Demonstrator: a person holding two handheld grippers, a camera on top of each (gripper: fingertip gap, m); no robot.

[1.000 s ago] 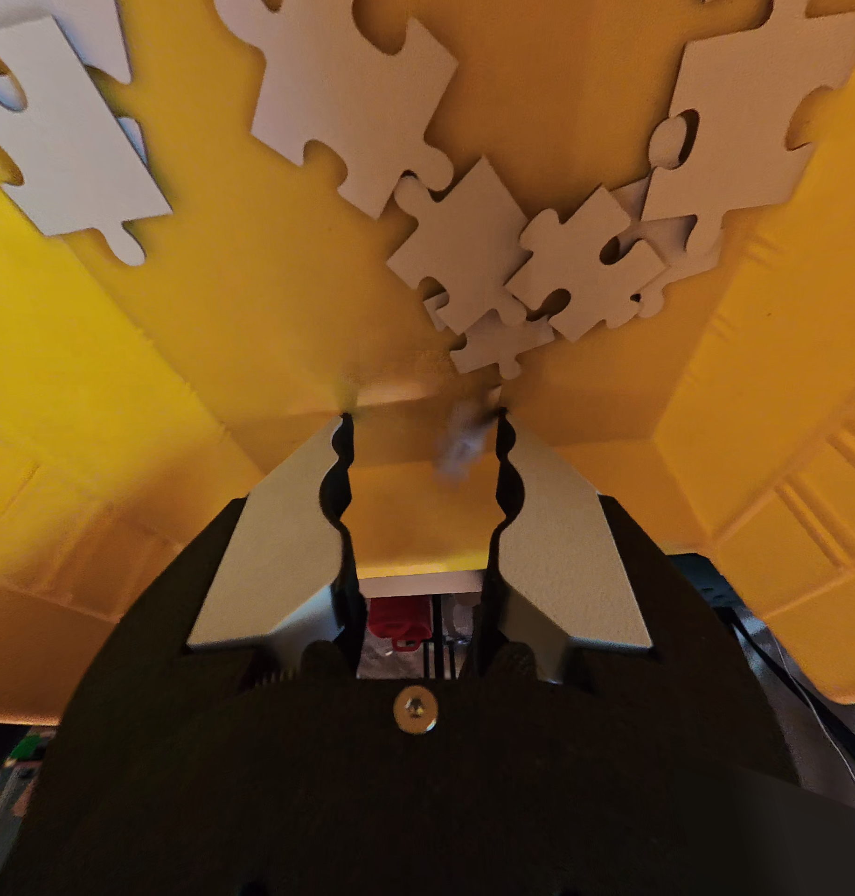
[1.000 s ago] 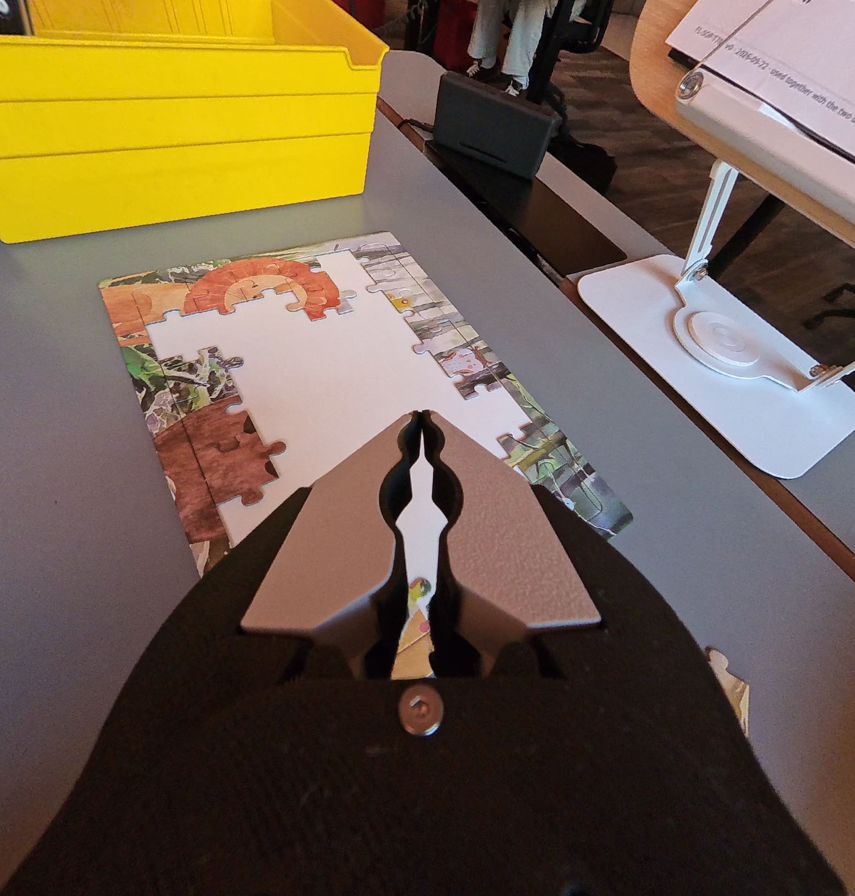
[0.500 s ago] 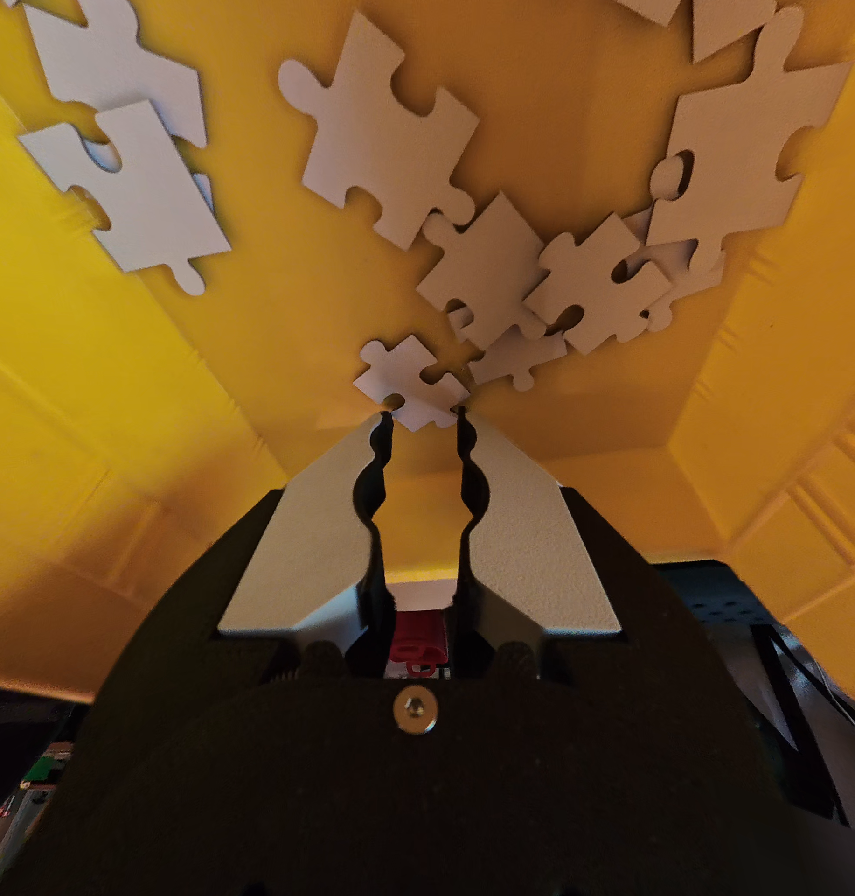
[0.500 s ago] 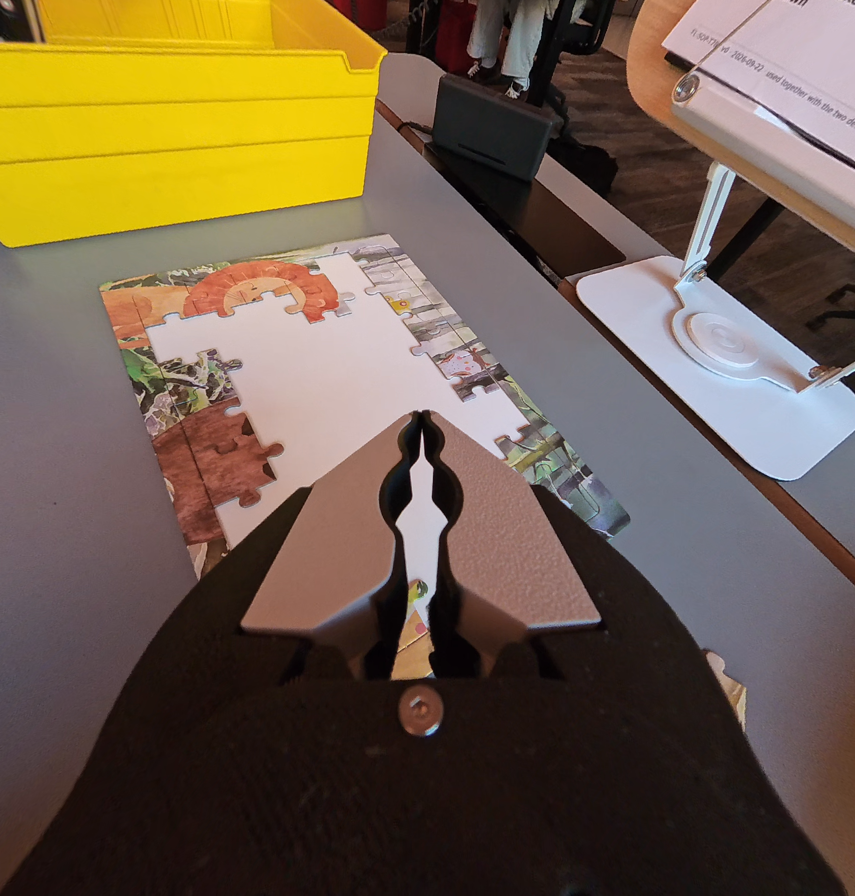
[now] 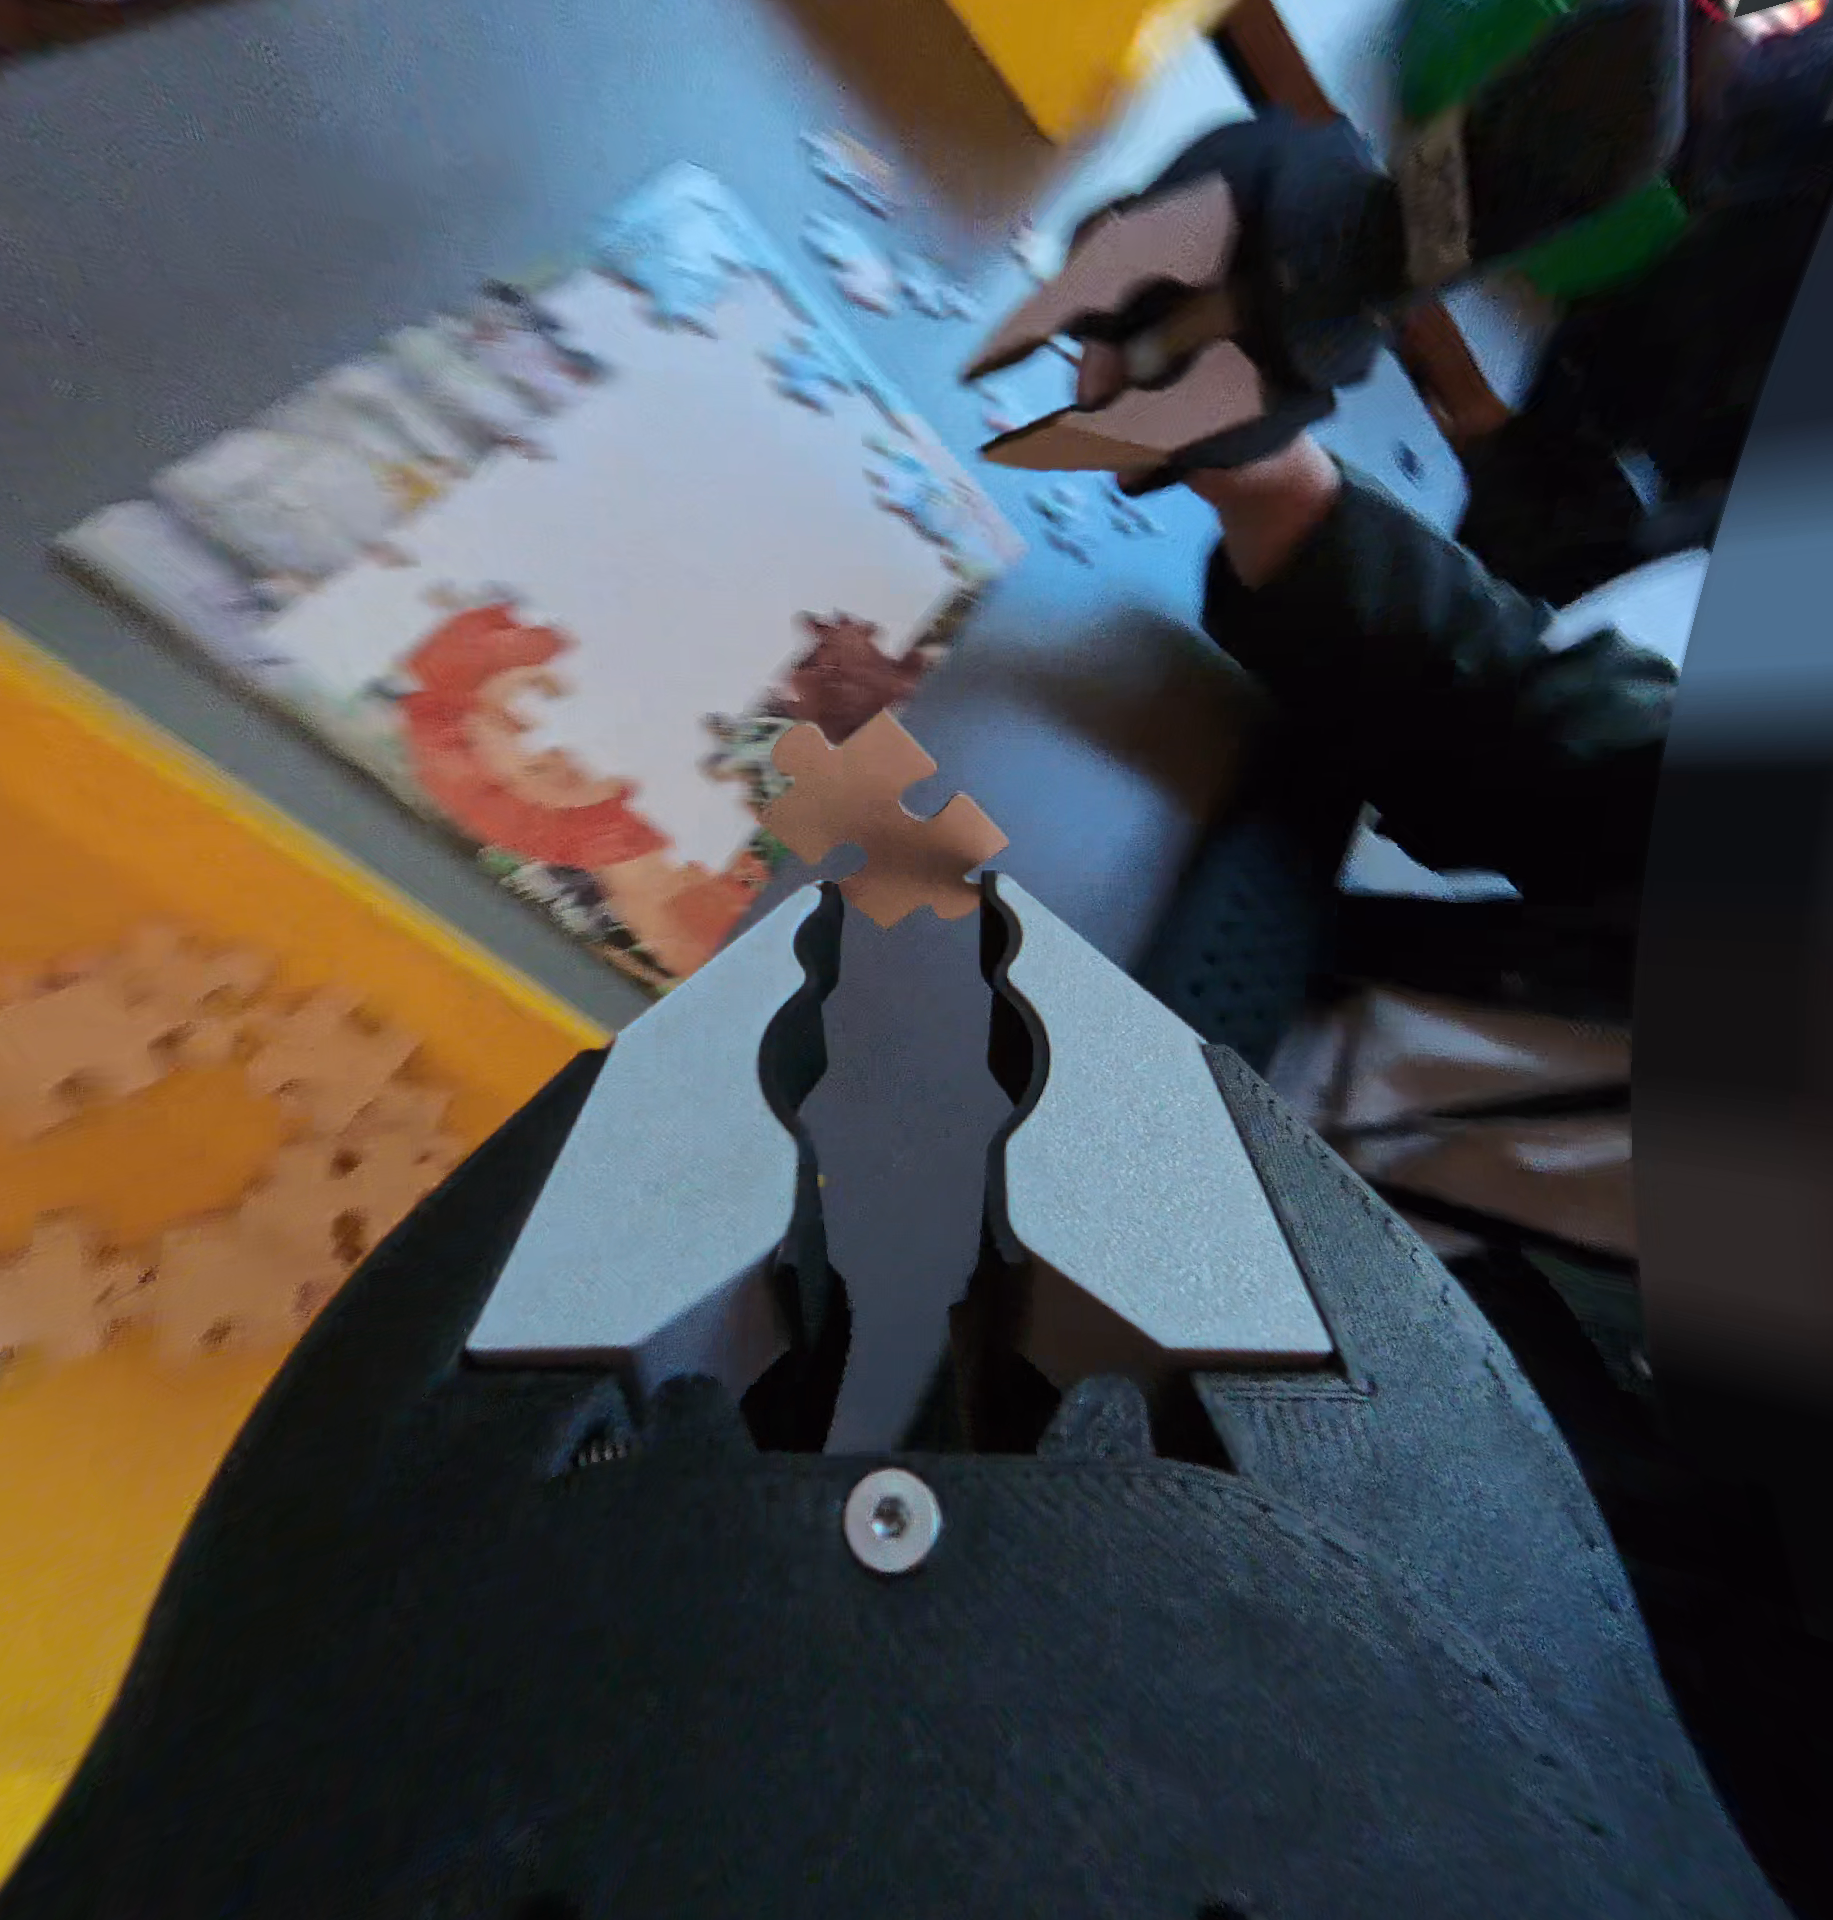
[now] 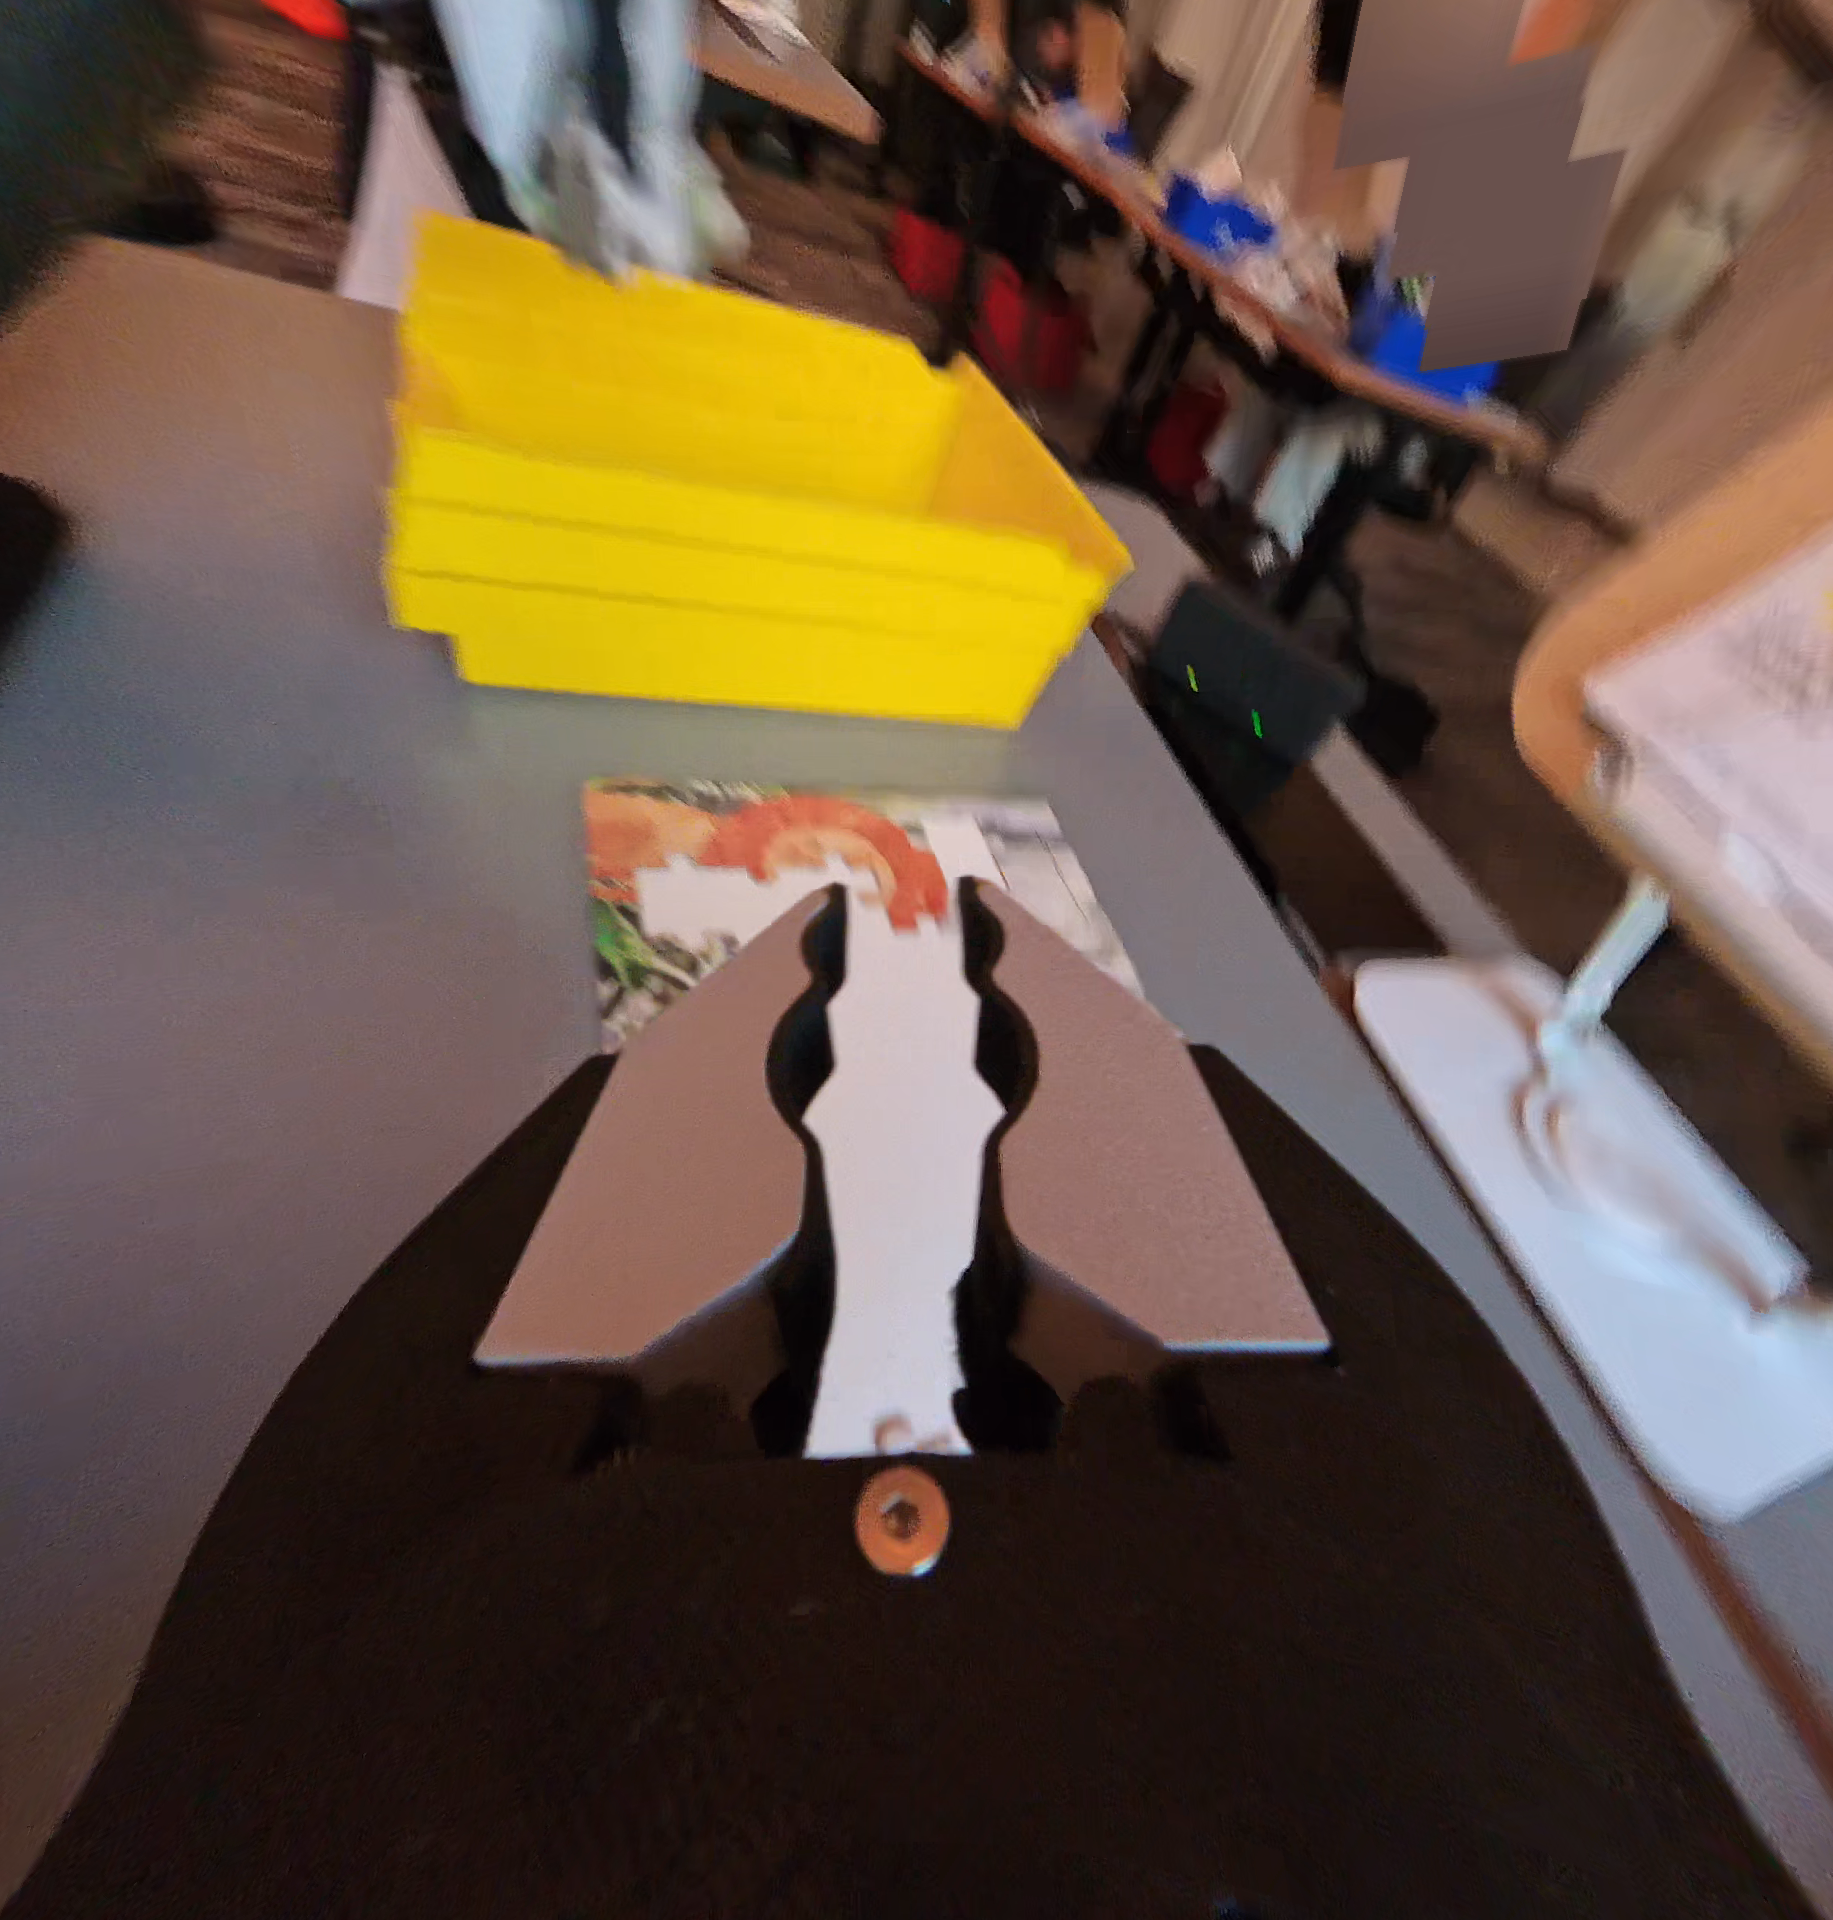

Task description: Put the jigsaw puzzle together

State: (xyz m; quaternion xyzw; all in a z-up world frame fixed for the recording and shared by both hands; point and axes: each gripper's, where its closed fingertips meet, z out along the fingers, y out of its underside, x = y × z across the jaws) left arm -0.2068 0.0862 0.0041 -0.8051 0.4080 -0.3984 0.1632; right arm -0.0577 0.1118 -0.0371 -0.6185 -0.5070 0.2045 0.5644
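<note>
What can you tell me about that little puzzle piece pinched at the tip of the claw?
The puzzle piece is a small, flat cardboard-looking cutout showing its plain, unprinted side, tinted brownish in this light. It has rounded knobs and at least one notch on its right edge. The left claw grips it by its lower edge between the two grey fingertips, so it stands out beyond them in the air, touching nothing else, with the half-finished puzzle blurred behind.

The puzzle piece [image 5: 881,826] shows a plain brownish back. The left claw [image 5: 901,883] has matte silver fingers [image 5: 663,1174] on a black body. The jigsaw board [image 6: 896,1049] is white in the middle, edged with an orange-red patch and green, grey foliage (much blurred). The bin [image 6: 725,561] is bright yellow, the counter [image 6: 216,914] grey.
</note>
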